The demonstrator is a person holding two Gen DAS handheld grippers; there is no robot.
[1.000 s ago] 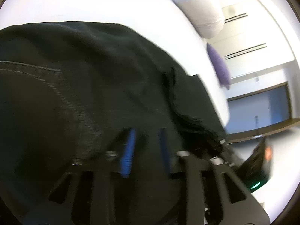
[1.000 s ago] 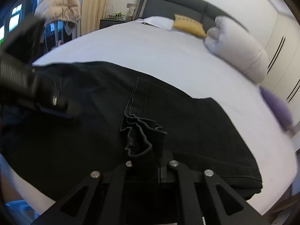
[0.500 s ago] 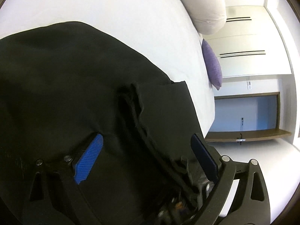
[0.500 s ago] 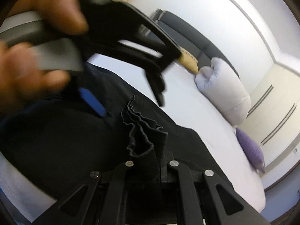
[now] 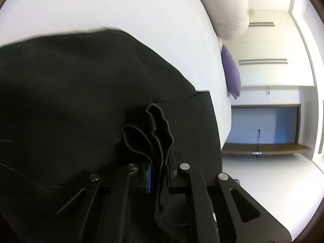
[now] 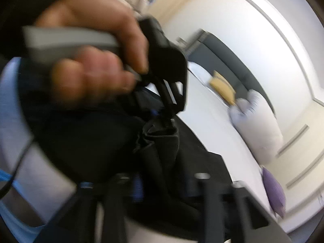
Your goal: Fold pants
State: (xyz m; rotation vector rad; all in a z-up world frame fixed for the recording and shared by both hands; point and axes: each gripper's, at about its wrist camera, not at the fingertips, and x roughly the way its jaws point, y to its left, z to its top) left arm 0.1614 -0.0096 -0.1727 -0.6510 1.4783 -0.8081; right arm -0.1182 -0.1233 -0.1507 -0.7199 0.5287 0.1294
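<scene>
While right fingers [image 6: 162, 184] part, left fingers [image 5: 158, 174] pinch pants [image 5: 81, 101].

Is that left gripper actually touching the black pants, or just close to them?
Touching. In the left wrist view the left gripper has its closing blue pads pinching a bunched fold of the black pants, with no gap showing.

a white-sheeted bed [image 5: 121, 10] with a dark headboard [image 6: 232, 60], pale pillow [image 6: 257, 125], purple cushion [image 5: 230, 73] and white wardrobe [image 5: 269, 46].
</scene>
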